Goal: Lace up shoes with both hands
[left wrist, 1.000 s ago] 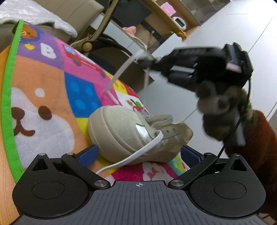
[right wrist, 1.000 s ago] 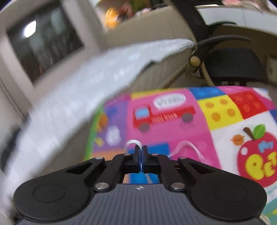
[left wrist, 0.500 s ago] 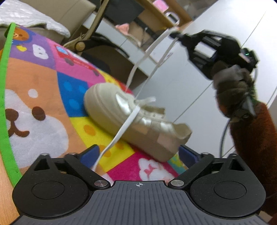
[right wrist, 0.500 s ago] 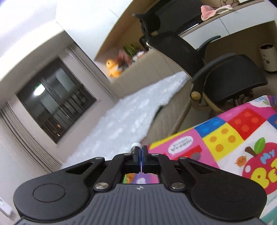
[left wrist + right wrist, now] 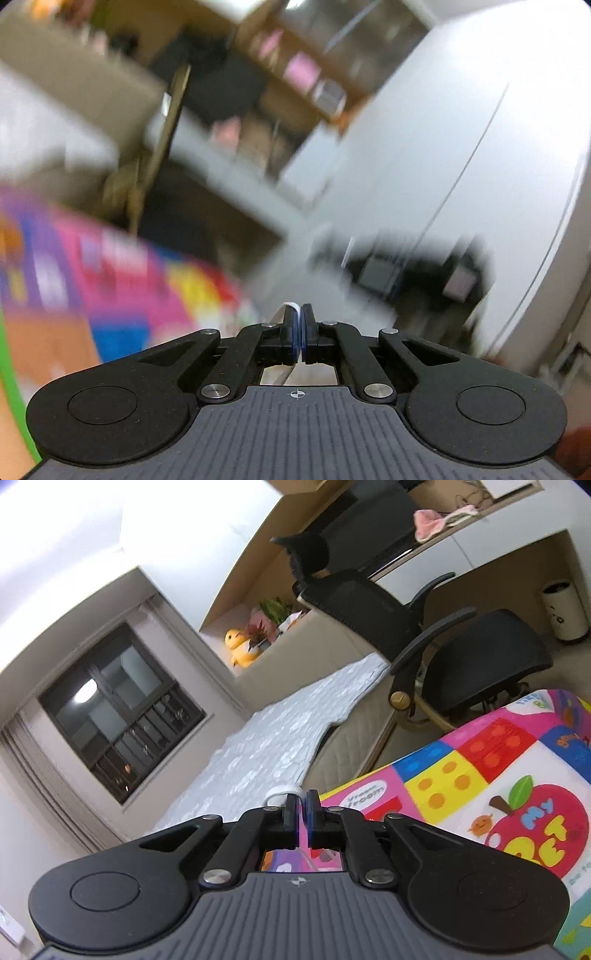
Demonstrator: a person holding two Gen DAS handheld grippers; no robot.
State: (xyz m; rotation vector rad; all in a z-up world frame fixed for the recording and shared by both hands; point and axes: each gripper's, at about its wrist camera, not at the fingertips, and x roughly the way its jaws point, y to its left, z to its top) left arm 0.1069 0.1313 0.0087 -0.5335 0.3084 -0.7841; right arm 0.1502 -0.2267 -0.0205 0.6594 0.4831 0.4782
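My left gripper is shut on the white shoelace, which pokes out over its tips and hangs below the pads. The view is heavily blurred. A dark smear to the right is the right gripper in a person's hand. In the right wrist view my right gripper is opening. A narrow gap shows between its pads, with the lace looped over the left fingertip and running down through the gap. The shoe is in neither view. The colourful play mat lies below.
A black office chair stands at the mat's far edge before a desk, with a white bin beside it. A bed with a pale quilt runs along the left. White cabinet doors fill the right of the left wrist view.
My left gripper went from wide open around the shoe to shut on the lace and rose, so the shoe dropped out of view. The right gripper's pads parted slightly as it swung upward.
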